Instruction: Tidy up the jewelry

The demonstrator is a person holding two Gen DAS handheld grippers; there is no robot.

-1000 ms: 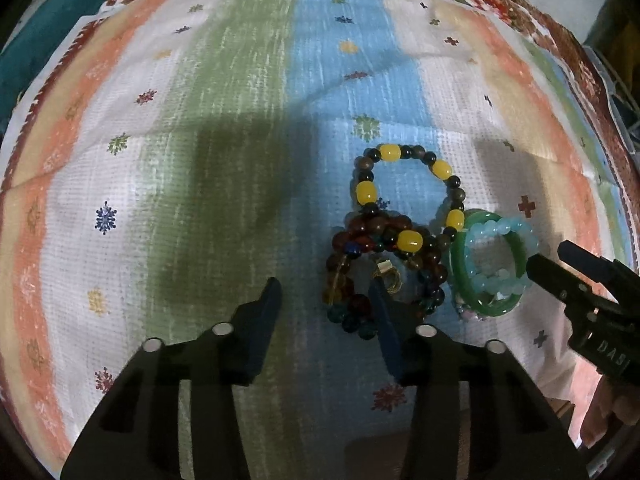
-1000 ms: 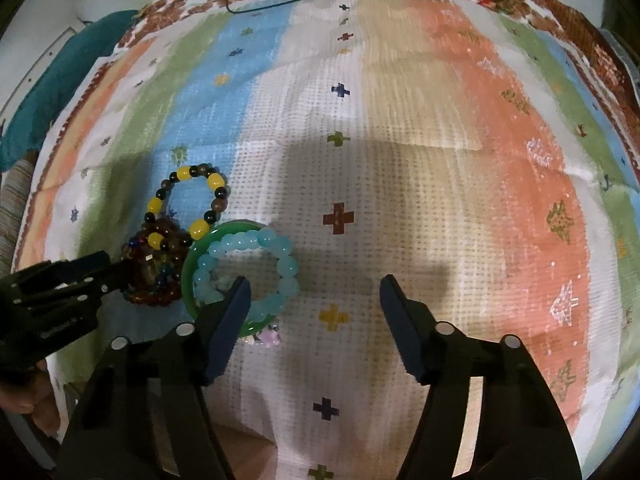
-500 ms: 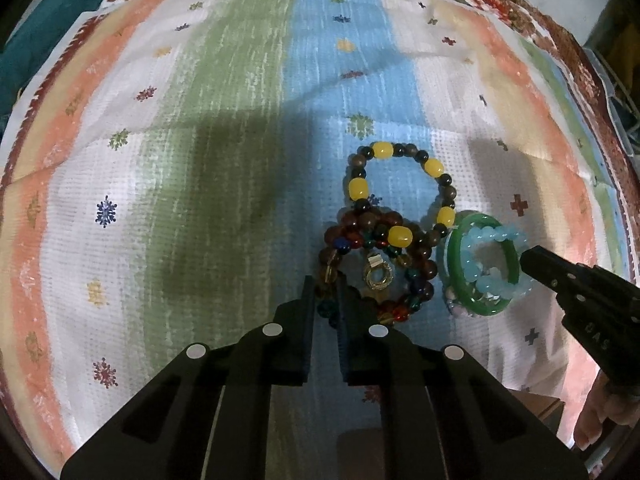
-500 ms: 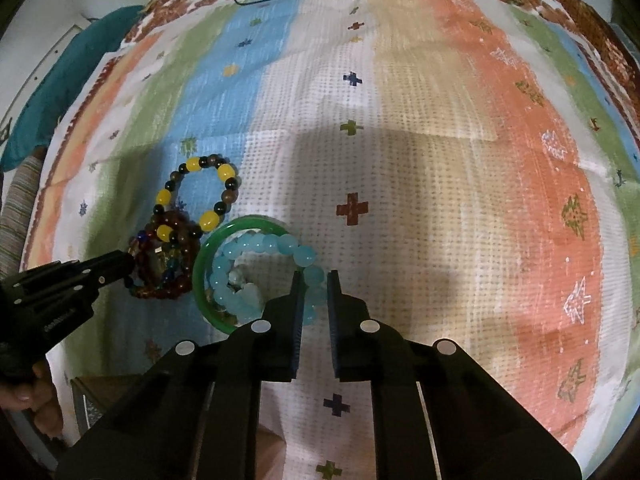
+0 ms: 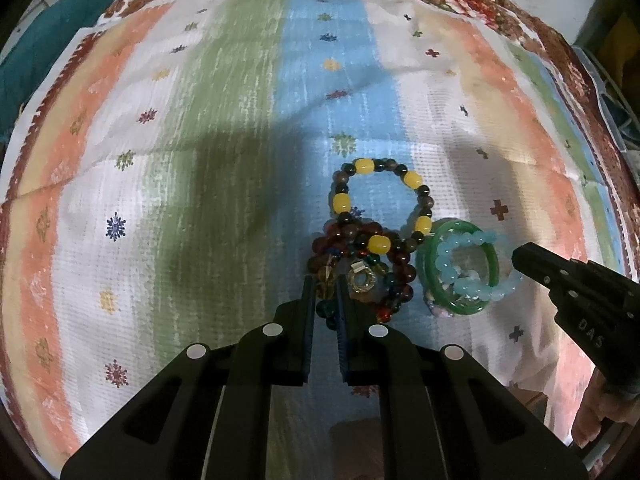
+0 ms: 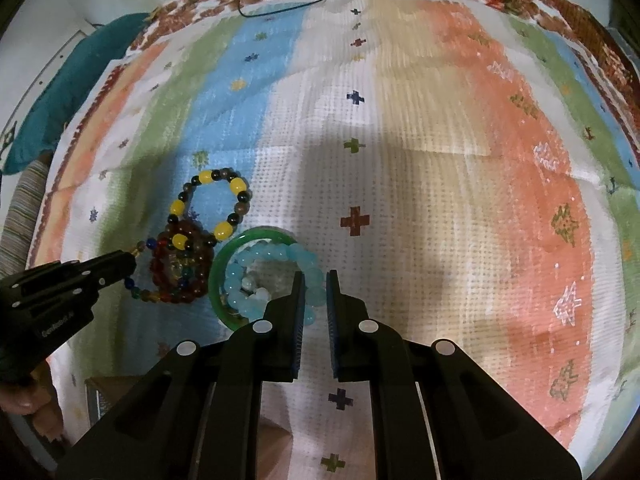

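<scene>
Bracelets lie heaped at lower centre of the striped cloth (image 5: 224,120): a dark red bead bracelet (image 5: 360,268), a yellow-and-dark bead bracelet (image 5: 380,200) overlapping its top, and a green bangle (image 5: 490,258) just right with a pale blue bead bracelet (image 5: 466,280) across it. Left tongs (image 5: 325,284) are pinched narrow on the dark red beads. Right tongs (image 6: 315,280) are closed narrow on the pale blue beads.
</scene>
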